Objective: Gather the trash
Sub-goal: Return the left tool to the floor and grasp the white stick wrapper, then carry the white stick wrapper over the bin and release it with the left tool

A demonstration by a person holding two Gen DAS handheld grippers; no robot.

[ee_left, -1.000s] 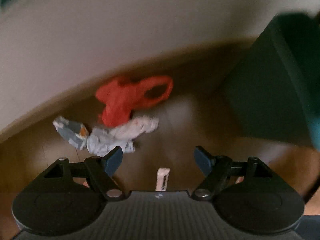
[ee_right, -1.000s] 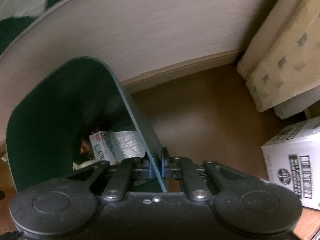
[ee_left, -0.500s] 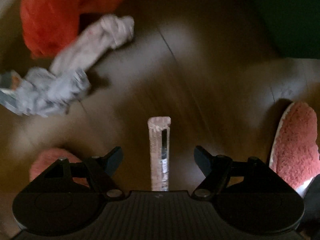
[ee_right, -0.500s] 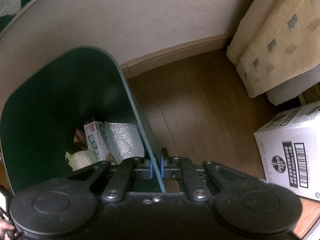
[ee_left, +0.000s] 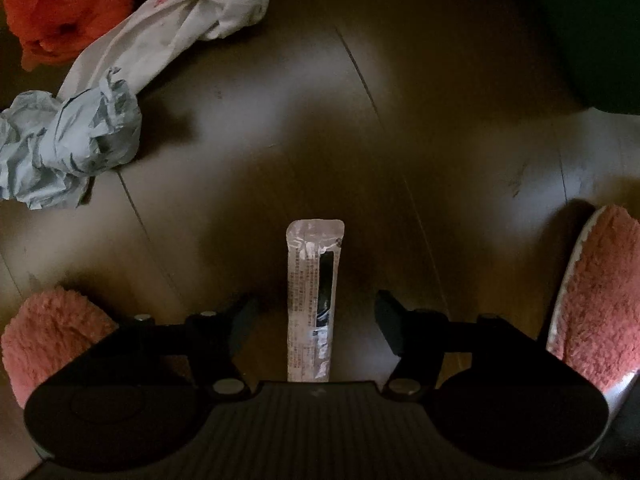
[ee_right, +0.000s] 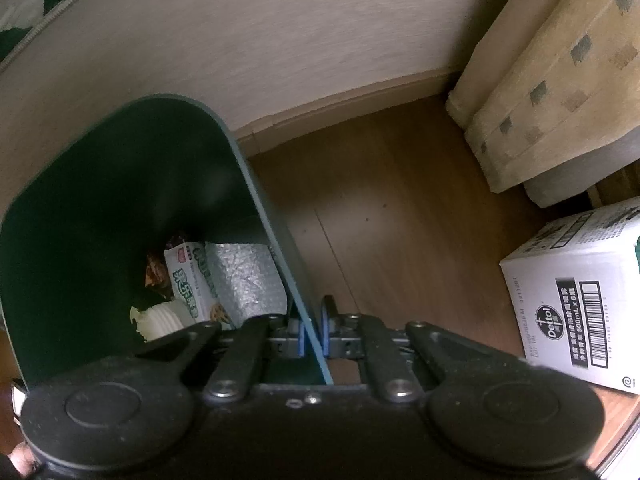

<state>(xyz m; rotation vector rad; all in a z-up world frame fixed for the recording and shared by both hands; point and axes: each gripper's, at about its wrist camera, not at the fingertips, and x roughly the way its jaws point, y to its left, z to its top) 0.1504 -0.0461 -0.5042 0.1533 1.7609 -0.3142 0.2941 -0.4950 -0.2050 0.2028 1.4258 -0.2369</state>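
Jaws closing, the left gripper (ee_left: 312,320) points down over a dark wooden plank floor (ee_left: 440,152), a long clear plastic sachet (ee_left: 314,300) lying between its fingers, neither pad touching it. Crumpled pale-blue paper (ee_left: 68,144), a knotted white plastic bag (ee_left: 180,28) and an orange plastic bag (ee_left: 60,4) lie at upper left. The right gripper (ee_right: 314,334) is clamped tight on the rim of a dark green waste bin (ee_right: 120,184) holding wrappers.
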